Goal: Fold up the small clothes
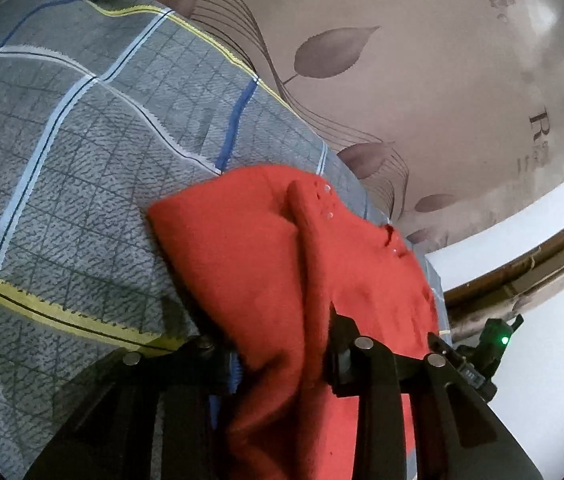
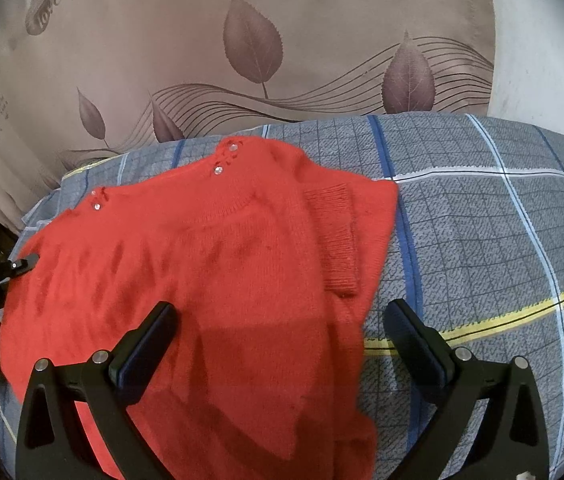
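A small red knitted sweater (image 2: 210,264) with clear buttons at the shoulders lies on a grey checked blanket (image 2: 482,240). One sleeve is folded over its body, ribbed cuff (image 2: 338,236) on top. My right gripper (image 2: 282,336) is open and empty, hovering over the sweater's lower part. My left gripper (image 1: 282,356) is shut on the sweater's edge (image 1: 274,280), the red cloth bunched between its fingers. The left gripper also shows at the left edge of the right wrist view (image 2: 2,272).
A beige cloth with brown leaf prints (image 2: 254,48) hangs behind the blanket. A white wall and a brown frame (image 1: 522,264) stand at the right in the left wrist view. The blanket stretches bare to the right of the sweater.
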The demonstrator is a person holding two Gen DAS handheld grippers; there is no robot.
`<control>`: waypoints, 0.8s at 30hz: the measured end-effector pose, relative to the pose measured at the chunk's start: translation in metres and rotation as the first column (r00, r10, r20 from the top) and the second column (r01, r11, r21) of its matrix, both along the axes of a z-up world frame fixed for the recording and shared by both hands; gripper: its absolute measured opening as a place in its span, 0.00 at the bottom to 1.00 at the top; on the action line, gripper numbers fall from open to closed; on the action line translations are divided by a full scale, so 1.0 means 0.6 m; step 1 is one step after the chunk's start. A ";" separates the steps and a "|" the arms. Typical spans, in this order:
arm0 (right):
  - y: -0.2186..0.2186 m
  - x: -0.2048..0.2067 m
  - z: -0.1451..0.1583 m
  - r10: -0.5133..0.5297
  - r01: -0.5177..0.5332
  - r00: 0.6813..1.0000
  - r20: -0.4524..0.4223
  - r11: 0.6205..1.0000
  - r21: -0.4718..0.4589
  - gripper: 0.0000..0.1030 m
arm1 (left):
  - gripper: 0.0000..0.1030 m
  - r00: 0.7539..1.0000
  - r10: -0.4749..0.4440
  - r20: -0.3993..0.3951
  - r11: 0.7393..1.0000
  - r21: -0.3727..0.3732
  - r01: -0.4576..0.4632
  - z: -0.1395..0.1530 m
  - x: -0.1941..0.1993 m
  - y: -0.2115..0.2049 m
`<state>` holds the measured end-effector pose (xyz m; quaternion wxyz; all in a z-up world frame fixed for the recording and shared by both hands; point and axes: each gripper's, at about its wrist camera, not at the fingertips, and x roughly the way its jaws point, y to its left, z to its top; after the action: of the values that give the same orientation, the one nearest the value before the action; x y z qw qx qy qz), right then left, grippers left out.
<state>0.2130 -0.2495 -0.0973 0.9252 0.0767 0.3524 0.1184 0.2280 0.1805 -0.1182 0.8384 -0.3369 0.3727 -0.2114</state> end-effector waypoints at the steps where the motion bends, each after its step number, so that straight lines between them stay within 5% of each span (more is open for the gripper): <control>1: 0.000 -0.001 0.000 0.000 0.000 1.000 0.000 1.000 0.000 1.00 | 0.33 1.000 -0.004 -0.002 1.000 -0.004 0.004 0.000 0.001 0.001; 5: -0.001 -0.002 0.001 0.000 0.000 1.000 0.000 1.000 0.002 1.00 | 0.31 1.000 -0.013 0.002 1.000 0.019 0.013 0.001 0.010 -0.006; 9: -0.006 -0.004 0.002 0.004 -0.004 1.000 0.003 0.999 0.034 1.00 | 0.19 0.999 0.043 -0.016 0.997 0.067 -0.042 0.007 0.006 -0.010; 14: -0.036 -0.009 0.003 0.020 -0.021 1.000 0.013 0.985 0.172 1.00 | 0.17 0.997 0.070 0.012 0.993 0.094 -0.071 0.039 -0.006 -0.030; 19: -0.095 -0.024 0.003 -0.005 -0.020 0.998 0.065 0.925 0.380 1.00 | 0.17 0.998 0.057 0.030 0.990 0.130 -0.060 0.076 -0.012 -0.051; 24: -0.093 -0.052 0.015 0.004 -0.064 0.987 0.161 0.927 0.371 0.96 | 0.17 0.998 0.060 0.014 0.988 0.143 -0.061 0.104 -0.011 -0.079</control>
<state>0.1821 -0.3054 -0.0882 0.9161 0.2361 0.2505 0.2054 0.2217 0.1332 -0.0556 0.8681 -0.2860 0.3727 -0.1602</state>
